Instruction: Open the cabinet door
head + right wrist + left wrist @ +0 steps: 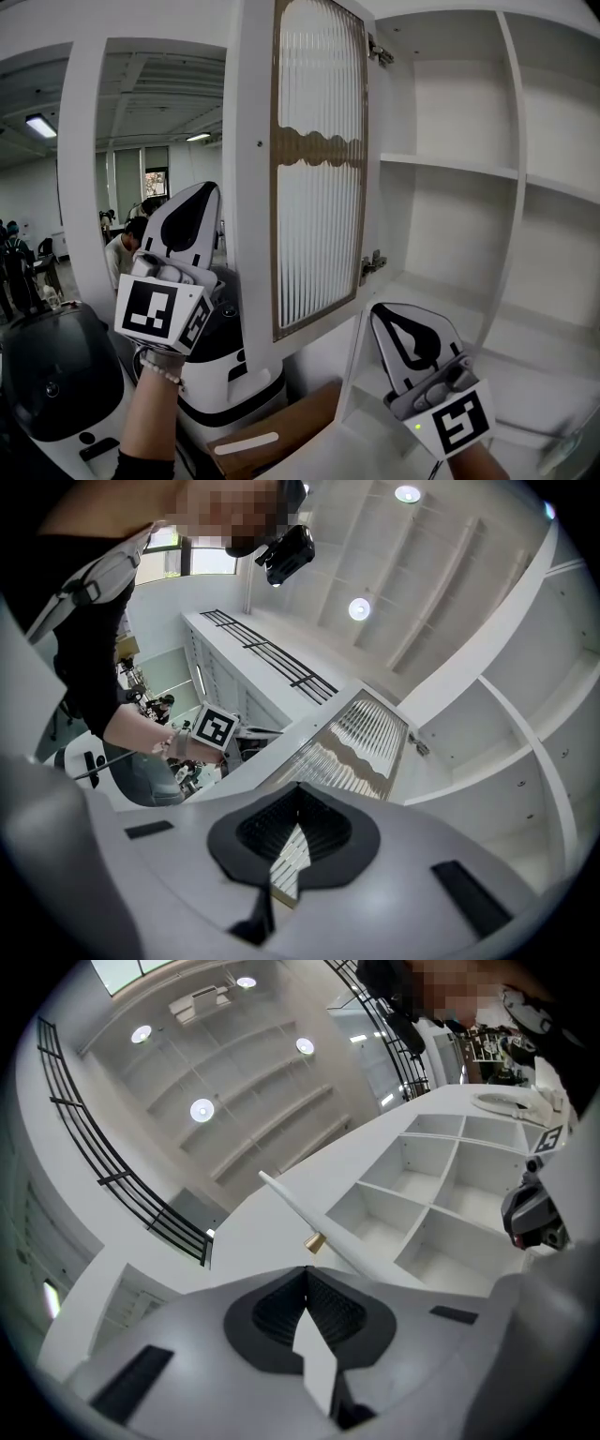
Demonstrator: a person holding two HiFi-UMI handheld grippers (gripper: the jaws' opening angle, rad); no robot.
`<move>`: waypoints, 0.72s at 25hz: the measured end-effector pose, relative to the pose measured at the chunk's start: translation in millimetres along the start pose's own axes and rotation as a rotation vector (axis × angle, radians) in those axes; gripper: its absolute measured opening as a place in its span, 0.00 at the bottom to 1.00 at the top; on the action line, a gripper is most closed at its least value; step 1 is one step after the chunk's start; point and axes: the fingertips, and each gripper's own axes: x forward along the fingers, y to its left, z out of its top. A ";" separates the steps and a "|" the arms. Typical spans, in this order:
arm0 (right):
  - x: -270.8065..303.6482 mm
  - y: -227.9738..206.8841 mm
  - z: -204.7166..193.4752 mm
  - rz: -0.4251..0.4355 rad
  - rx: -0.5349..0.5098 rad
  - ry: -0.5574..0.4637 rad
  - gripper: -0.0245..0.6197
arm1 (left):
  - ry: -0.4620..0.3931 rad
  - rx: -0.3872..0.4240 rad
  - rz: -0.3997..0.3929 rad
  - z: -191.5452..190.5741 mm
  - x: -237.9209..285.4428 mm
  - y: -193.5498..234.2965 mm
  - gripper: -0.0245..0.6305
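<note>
the cabinet door hangs open; we judge it light, stiff, its ribbed glass fragile: take the brass knob. left hand-held gripper and right hand-held gripper closed, empty.

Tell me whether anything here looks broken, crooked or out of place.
Nothing stands out. The cabinet door hangs open on both hinges, its ribbed glass panel looks whole, and the shelves sit level. The left gripper and the right gripper are both shut and hold nothing.
</note>
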 end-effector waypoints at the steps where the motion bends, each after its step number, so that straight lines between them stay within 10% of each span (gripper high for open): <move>1: -0.7 1.7 -0.9 0.000 0.006 0.002 0.03 | 0.008 0.005 0.000 -1.9 -4.9 -1.8 0.03; 18: -34.7 22.5 -22.8 -0.045 0.060 0.059 0.03 | 0.128 -0.015 -0.028 -25.5 -98.5 -58.3 0.03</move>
